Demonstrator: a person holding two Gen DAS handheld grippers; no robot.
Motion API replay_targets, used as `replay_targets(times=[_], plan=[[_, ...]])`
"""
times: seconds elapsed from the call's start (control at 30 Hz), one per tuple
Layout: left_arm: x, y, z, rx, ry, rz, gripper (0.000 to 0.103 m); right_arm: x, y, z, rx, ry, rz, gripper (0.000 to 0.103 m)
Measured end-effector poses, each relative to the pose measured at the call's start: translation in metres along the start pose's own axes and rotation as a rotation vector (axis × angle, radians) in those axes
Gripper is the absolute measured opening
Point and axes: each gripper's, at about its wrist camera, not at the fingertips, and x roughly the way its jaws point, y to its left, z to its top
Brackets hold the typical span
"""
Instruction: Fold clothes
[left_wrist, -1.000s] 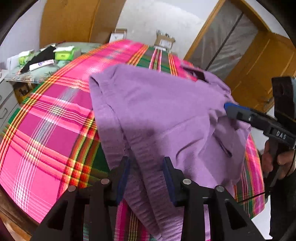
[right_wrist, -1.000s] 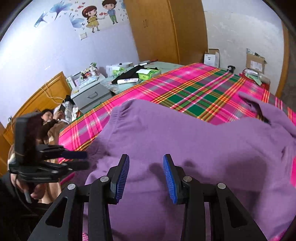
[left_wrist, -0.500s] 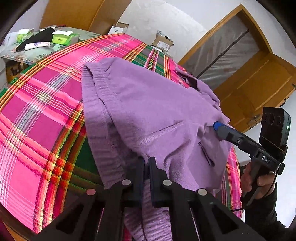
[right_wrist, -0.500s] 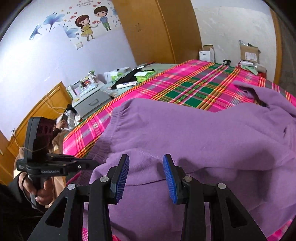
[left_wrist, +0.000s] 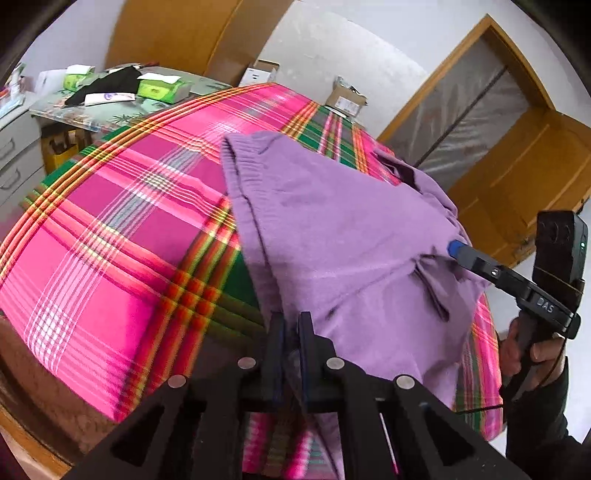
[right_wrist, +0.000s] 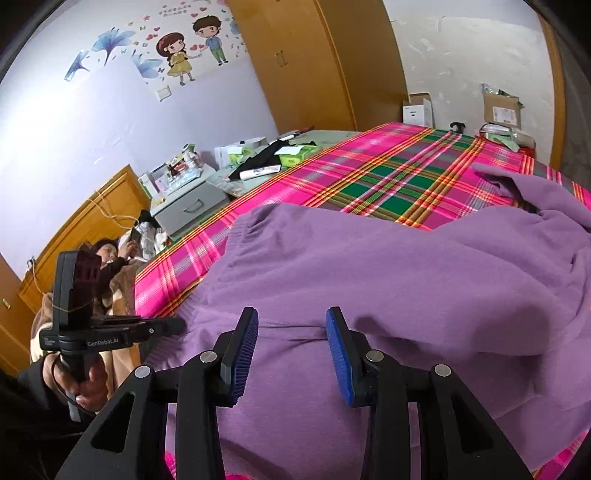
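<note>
The purple sweater (right_wrist: 388, 280) lies rumpled on the plaid bed (left_wrist: 122, 236), bunched toward the bed's near edge, with no neat fold showing yet, so the task looks barely begun. The left gripper (left_wrist: 291, 332) has its fingers pinched narrow on the sweater's near edge, though they are easing apart slightly. The right gripper (right_wrist: 291, 350) hovers over the sweater, fingers wide and holding nothing; flattening and every fold remain

Sweater (left_wrist: 332, 236) lies on the bedspread (left_wrist: 110, 236) before me; side table (right_wrist: 236, 173) behind the bed's far left edge.
</note>
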Motion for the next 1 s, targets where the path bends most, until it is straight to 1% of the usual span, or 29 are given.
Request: replay_targets(times=[0.13,0.3,0.37,0.47,0.53,0.57,0.7,0.77,0.9,0.93,0.97,1.0], plan=[[-0.011,-0.002,-0.01,0.02,-0.003,0.009,0.026,-0.005,0.009,0.002,-0.031,-0.015,0.009,0.04],[-0.009,0.0,-0.018,0.004,0.006,0.028,0.027,-0.004,0.021,0.014,-0.104,-0.043,0.004,0.04],[-0.007,0.0,-0.012,0.0,-0.017,0.055,0.027,0.0,0.029,0.024,-0.164,-0.065,-0.002,0.04],[-0.001,0.004,0.0,-0.014,-0.042,0.096,0.027,0.007,0.034,0.039,-0.214,-0.084,0.001,0.04],[0.007,0.007,0.006,-0.033,-0.028,0.081,0.029,0.012,0.036,0.045,-0.23,-0.095,0.008,0.04],[0.007,0.01,0.007,-0.036,-0.034,0.079,0.03,0.015,0.037,0.047,-0.235,-0.099,0.011,0.04],[0.01,0.005,0.008,-0.019,-0.035,0.07,0.04,0.024,0.037,0.051,-0.236,-0.087,0.029,0.04],[0.01,0.005,0.01,-0.027,-0.043,0.053,0.043,0.028,0.036,0.051,-0.238,-0.075,0.036,0.04],[0.015,0.006,0.012,-0.059,-0.055,0.022,0.043,0.035,0.034,0.05,-0.242,-0.05,0.045,0.04],[0.017,0.005,0.013,-0.057,-0.053,0.03,0.035,0.037,0.034,0.05,-0.242,-0.045,0.047,0.04],[0.017,0.005,0.012,-0.051,-0.053,0.053,0.029,0.038,0.034,0.05,-0.243,-0.042,0.048,0.04],[0.018,0.007,0.013,-0.059,-0.053,0.057,0.021,0.039,0.034,0.05,-0.244,-0.04,0.049,0.04]])
